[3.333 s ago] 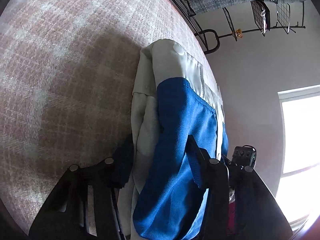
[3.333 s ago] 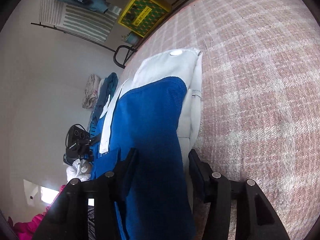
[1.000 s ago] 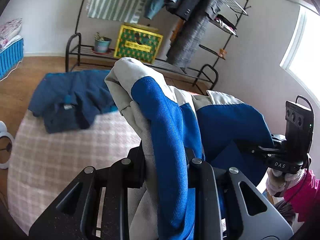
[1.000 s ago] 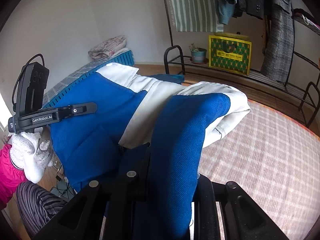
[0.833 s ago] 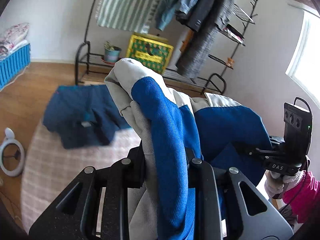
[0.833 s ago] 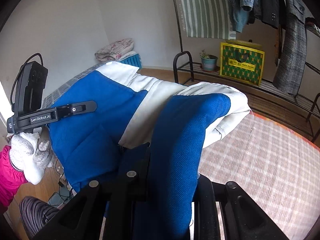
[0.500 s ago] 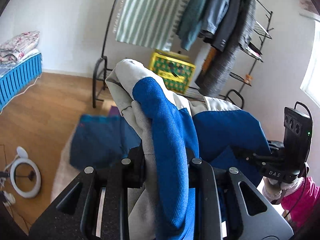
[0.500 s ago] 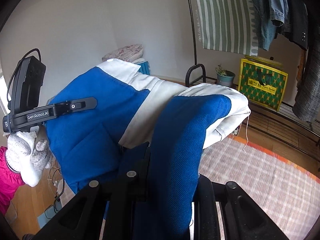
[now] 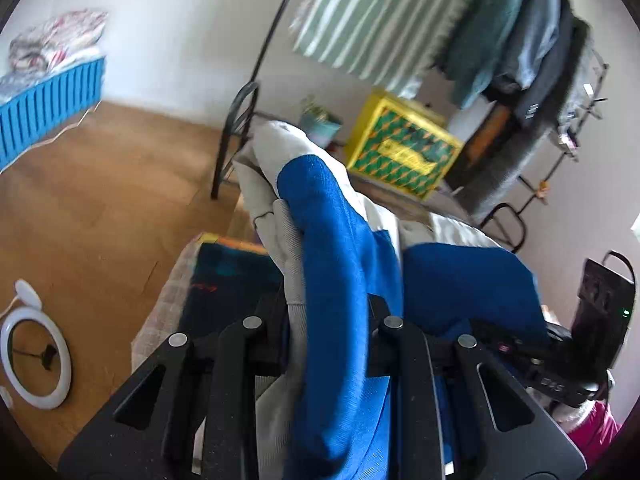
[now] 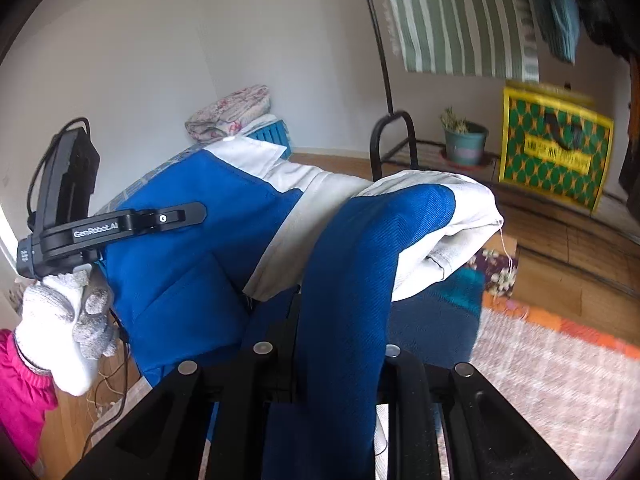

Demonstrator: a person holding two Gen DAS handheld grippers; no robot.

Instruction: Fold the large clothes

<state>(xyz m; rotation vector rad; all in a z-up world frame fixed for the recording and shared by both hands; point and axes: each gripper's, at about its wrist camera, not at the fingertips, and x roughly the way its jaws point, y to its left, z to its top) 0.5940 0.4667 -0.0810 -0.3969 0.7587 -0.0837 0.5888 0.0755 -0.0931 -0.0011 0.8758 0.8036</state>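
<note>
1. The person is holding a blue and white jacket (image 9: 340, 264) up in the air, stretched between the two grippers, well above a pink checked rug (image 10: 560, 380) on the wooden floor (image 9: 92, 200).
2. The left gripper (image 9: 326, 316) is clenching a bunched fold of the jacket between its jaws; blue cloth and grey-white lining are spilling over and ahead of the fingers.
3. The right gripper (image 10: 340, 344) is likewise gripping a thick roll of blue cloth, with a white edge drooping past the jaws.
4. Holding one end in each gripper is probably keeping the folded garment's layers together while it is being carried.
5. A gloved hand (image 10: 68, 320) with a pink sleeve (image 10: 20, 392) is showing in the right wrist view, holding the left gripper's handle.
6. A dark blue garment (image 9: 224, 280) is lying on the rug below the jacket, perhaps already folded; carrying the jacket here may be for stacking.
7. Behind stand a clothes rack (image 9: 532, 52) with hanging clothes, a striped towel (image 10: 456, 16), a yellow-green bag (image 10: 556, 148) and a potted plant (image 10: 464, 140).
8. Compared with three seconds ago, the jacket is no longer lying pressed on the rug; it is now lifted, both views have swung across the room, and both grips are unchanged.
</note>
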